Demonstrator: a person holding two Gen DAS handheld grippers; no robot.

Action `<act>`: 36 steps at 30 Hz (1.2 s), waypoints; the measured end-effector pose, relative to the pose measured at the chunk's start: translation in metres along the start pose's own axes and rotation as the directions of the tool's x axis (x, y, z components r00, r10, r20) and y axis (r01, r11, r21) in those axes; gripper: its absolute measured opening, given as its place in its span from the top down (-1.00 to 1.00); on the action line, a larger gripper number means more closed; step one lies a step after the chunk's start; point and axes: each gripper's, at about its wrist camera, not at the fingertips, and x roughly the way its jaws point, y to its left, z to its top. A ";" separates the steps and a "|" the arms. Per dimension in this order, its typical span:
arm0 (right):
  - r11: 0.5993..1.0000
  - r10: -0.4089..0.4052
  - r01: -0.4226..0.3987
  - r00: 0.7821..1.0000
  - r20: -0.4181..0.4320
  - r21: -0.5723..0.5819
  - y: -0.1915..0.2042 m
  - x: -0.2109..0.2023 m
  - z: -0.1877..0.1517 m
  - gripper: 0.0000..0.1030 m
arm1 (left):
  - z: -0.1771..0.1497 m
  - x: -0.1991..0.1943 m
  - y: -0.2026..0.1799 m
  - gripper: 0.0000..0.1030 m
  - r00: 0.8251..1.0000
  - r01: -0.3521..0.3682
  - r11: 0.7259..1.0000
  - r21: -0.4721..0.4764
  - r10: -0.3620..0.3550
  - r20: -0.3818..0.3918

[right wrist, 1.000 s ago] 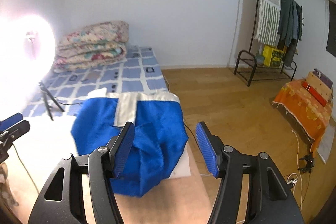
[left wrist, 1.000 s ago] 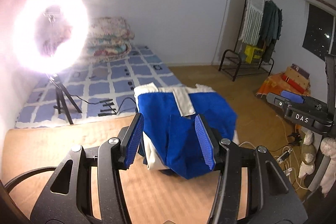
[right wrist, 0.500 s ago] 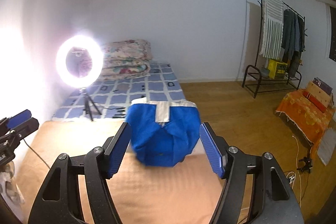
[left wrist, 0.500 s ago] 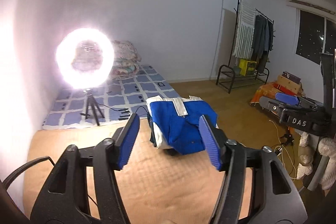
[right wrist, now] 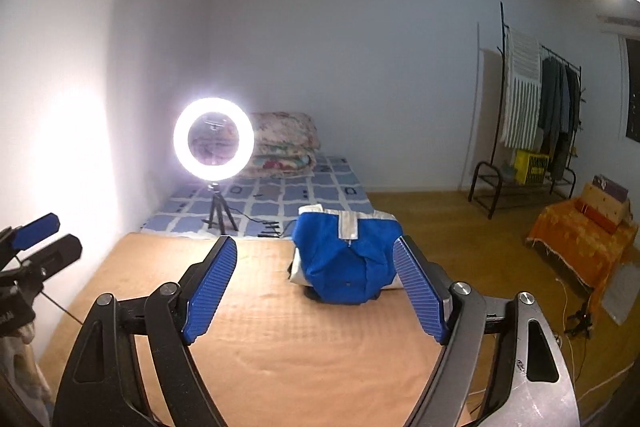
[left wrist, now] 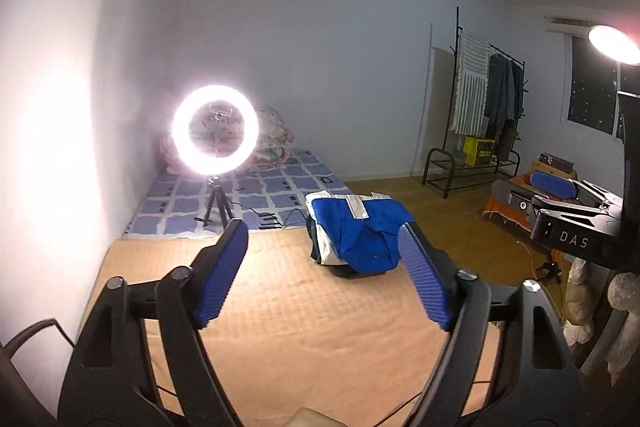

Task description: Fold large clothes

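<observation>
A blue and white garment [left wrist: 358,233] lies folded into a compact bundle at the far right of the tan bed surface [left wrist: 280,307]. It also shows in the right wrist view [right wrist: 346,261]. My left gripper [left wrist: 322,275] is open and empty, held well back from the bundle. My right gripper [right wrist: 314,285] is open and empty, also back from the bundle. The right gripper's body shows at the right edge of the left wrist view [left wrist: 568,219], and the left gripper shows at the left edge of the right wrist view [right wrist: 32,251].
A lit ring light on a tripod [right wrist: 214,147] stands beyond the bed's far edge on a blue checked mat [right wrist: 280,199] with stacked quilts [right wrist: 284,143]. A clothes rack [right wrist: 532,123] and an orange covered box [right wrist: 584,235] stand on the wooden floor at right.
Both grippers have pulled back and up from the folded garment, which now looks smaller and farther away. The garment has stayed in place.
</observation>
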 end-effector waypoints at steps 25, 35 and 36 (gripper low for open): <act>0.994 -0.107 0.105 0.993 0.051 0.041 -0.001 -0.026 -0.076 -0.92 | -0.070 -0.027 -0.013 -1.00 0.995 -0.094 0.993 0.079 0.096 -0.024; 0.993 -0.114 0.113 0.993 0.041 0.040 -0.003 -0.023 -0.082 -0.92 | -0.082 -0.022 -0.005 -1.00 0.991 -0.118 0.990 0.072 0.122 -0.051; 0.993 -0.113 0.111 0.993 0.043 0.040 -0.002 -0.023 -0.082 -0.92 | -0.082 -0.023 -0.004 -1.00 0.991 -0.117 0.991 0.071 0.121 -0.051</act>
